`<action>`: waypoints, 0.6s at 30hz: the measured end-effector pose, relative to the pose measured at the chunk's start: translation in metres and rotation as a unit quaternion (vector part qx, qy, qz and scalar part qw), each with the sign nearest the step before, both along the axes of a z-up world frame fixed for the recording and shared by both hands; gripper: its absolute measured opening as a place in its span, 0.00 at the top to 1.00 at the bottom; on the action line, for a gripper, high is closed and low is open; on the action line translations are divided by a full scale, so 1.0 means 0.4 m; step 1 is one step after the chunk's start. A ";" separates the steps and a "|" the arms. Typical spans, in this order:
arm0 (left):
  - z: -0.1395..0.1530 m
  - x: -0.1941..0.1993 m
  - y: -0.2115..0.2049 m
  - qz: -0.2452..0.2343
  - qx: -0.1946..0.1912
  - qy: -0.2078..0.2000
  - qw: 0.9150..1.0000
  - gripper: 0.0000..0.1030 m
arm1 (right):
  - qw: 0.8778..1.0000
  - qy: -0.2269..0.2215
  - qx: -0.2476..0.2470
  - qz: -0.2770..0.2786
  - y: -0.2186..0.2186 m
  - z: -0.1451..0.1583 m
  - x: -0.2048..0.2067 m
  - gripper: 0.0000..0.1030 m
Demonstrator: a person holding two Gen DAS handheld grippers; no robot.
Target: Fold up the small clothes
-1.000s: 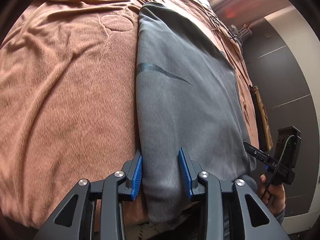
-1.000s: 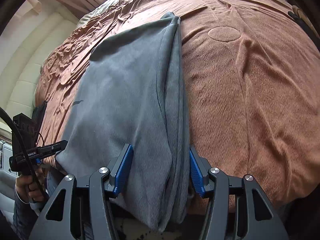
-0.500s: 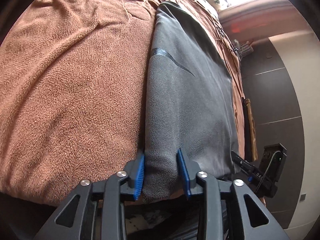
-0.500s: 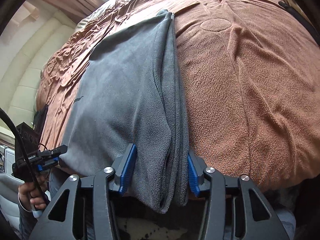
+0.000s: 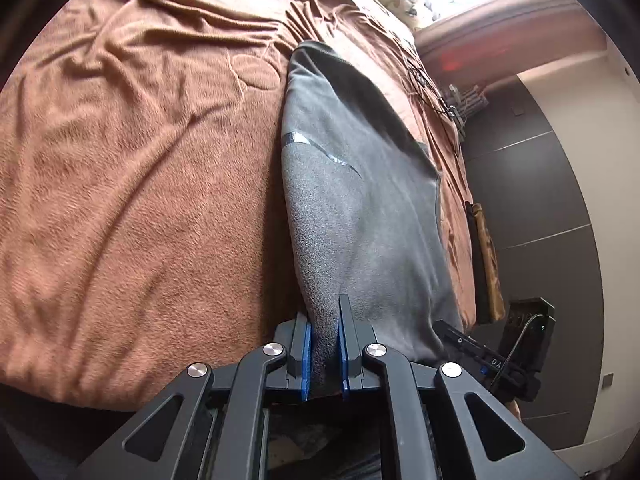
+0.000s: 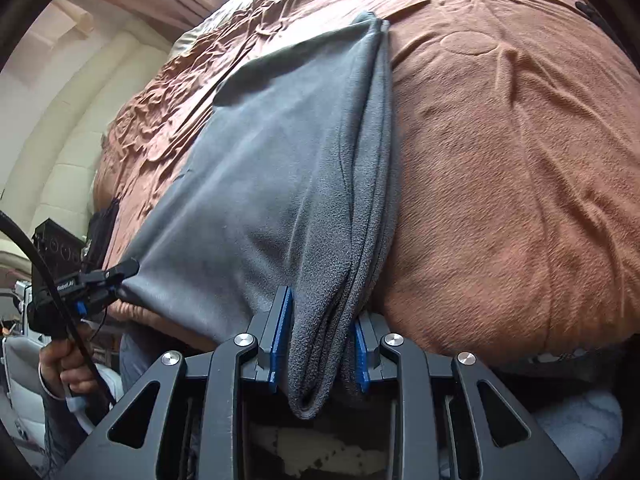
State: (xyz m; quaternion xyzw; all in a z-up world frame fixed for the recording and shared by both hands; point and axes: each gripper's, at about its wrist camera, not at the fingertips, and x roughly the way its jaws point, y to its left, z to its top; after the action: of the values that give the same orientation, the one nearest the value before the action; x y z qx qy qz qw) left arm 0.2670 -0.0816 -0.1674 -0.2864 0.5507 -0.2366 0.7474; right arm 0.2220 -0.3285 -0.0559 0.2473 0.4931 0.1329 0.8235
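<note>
Grey fleece garment (image 5: pixel 360 216) spans brown blanket (image 5: pixel 140 184).

Garment (image 5: pixel 360 208): lying lengthwise on blanket (image 5: pixel 132 184), reaching its near edge.
Left gripper (image 5: pixel 325 344): at garment's near left corner.
Right gripper (image 6: pixel 320 344): at near right corner.

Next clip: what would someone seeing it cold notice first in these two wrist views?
A long grey garment runs down the middle of a rust-brown blanket that covers the bed. Each tool is pinching one near corner of it at the bed's edge: the left tool on a single thick fold, the right tool on several stacked layers.
</note>
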 end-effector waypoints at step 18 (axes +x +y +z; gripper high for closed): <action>0.001 0.039 0.052 -0.017 0.051 0.003 0.999 0.57 | 0.999 -0.011 0.041 -0.004 -0.050 0.014 0.038 0.42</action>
State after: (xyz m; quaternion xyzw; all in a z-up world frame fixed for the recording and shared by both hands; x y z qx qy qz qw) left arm 0.2824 -0.0606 -0.1669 -0.2394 0.5693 -0.2196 0.7552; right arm 0.2370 -0.3487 -0.0504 0.2814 0.4769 0.1529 0.8186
